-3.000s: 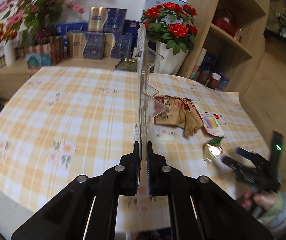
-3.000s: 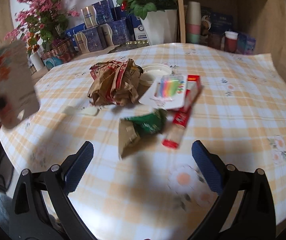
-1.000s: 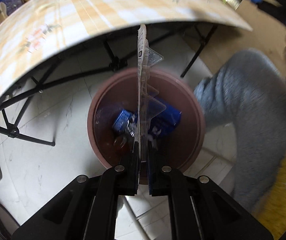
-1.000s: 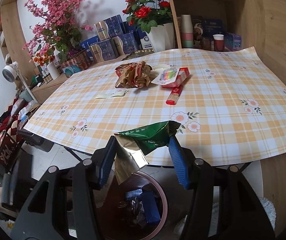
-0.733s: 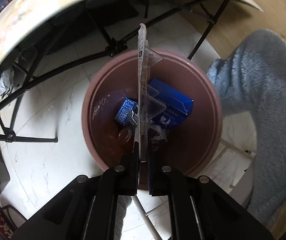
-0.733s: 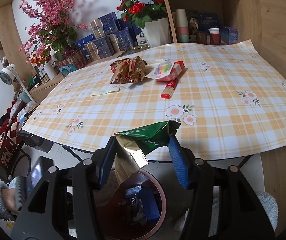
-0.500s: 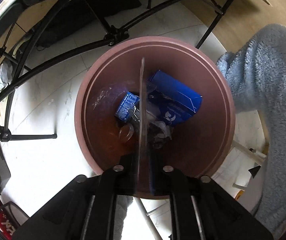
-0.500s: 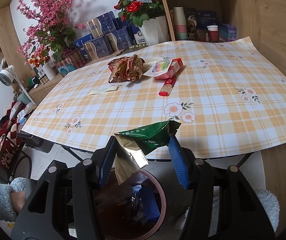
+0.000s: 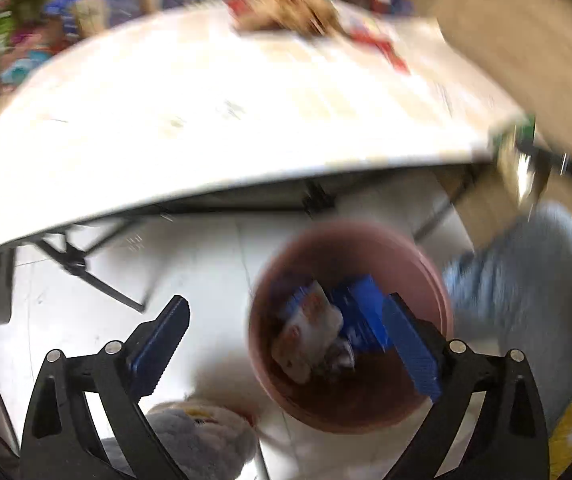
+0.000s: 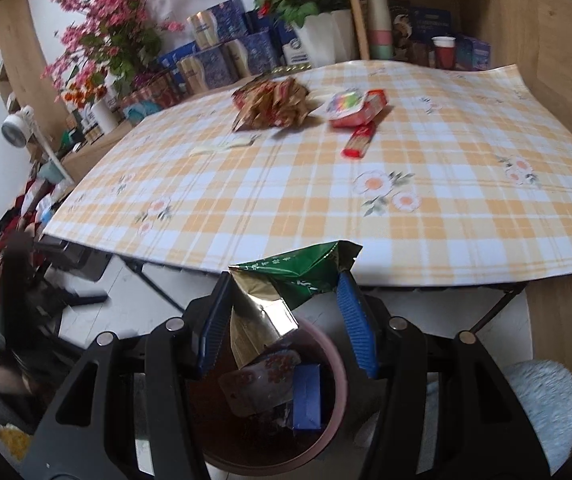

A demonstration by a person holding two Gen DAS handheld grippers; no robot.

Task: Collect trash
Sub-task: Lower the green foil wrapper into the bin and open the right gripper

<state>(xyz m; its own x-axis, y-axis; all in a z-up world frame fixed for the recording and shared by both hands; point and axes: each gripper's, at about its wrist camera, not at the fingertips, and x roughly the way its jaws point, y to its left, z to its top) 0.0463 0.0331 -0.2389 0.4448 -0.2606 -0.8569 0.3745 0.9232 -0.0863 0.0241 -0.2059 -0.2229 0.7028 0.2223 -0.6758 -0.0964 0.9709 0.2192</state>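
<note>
A brown round bin [image 9: 349,320] stands on the floor under the table's near edge. The clear blister pack with its printed card [image 10: 262,384] lies inside it beside a blue box [image 10: 305,396]. My left gripper [image 9: 286,320] is blurred and its jaws are opening wide, with nothing between them. My right gripper [image 10: 282,320] is shut on a green and gold foil wrapper [image 10: 286,284], held right above the bin [image 10: 325,432]. On the table remain a crumpled brown paper bag [image 10: 274,104], a white blister pack on a red box [image 10: 355,108] and a red stick pack [image 10: 359,142].
The checked tablecloth [image 10: 325,184] covers a folding table with black legs [image 9: 86,268]. Boxes, flower pots and a shelf stand behind it. A person's light blue fleece leg [image 9: 517,292] is right of the bin, and a plush slipper [image 9: 190,440] sits near my left gripper.
My left gripper opened and let the blister pack drop into the bin, then pulled up and away to the left. The right gripper sank slightly over the bin, still gripping the wrapper.
</note>
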